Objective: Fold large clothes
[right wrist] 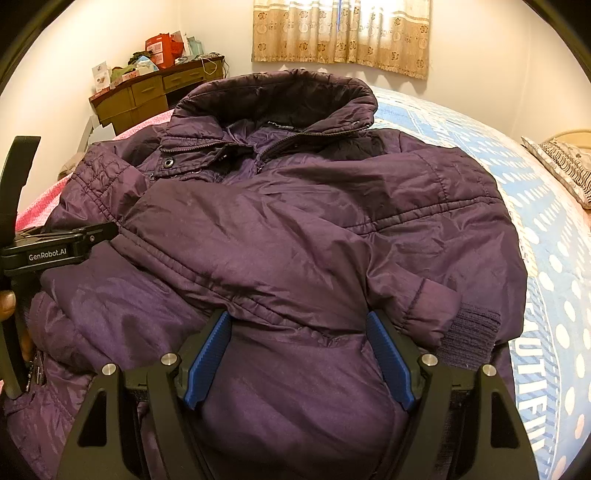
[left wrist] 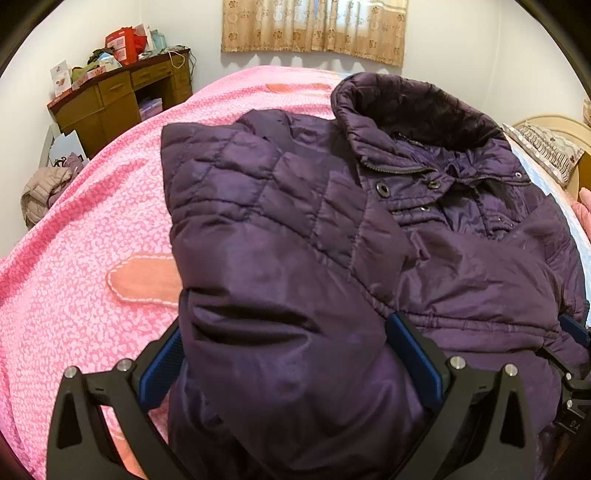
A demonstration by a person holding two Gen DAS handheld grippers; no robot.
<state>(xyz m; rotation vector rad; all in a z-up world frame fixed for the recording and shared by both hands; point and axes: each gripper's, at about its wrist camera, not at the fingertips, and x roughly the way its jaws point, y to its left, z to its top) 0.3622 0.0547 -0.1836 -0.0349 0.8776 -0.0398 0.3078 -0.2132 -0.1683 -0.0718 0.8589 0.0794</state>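
Observation:
A dark purple puffer jacket (left wrist: 369, 221) lies front-up on the bed, collar at the far end, both sleeves folded across its chest. It fills the right wrist view (right wrist: 295, 206). My left gripper (left wrist: 288, 354) has its jaws wide apart around a bulky fold of the jacket's left side, blue pads on either side of the cloth. My right gripper (right wrist: 299, 354) is open over the lower front of the jacket, near the ribbed cuff (right wrist: 469, 336) of the folded sleeve. The left gripper also shows in the right wrist view (right wrist: 55, 247), at the left edge.
The bed has a pink sheet (left wrist: 92, 240) on the left and a blue dotted cover (right wrist: 546, 236) on the right. A wooden desk (left wrist: 122, 96) with clutter stands at the far left wall. A pillow (right wrist: 565, 166) lies at far right. A curtain (left wrist: 314, 26) hangs behind.

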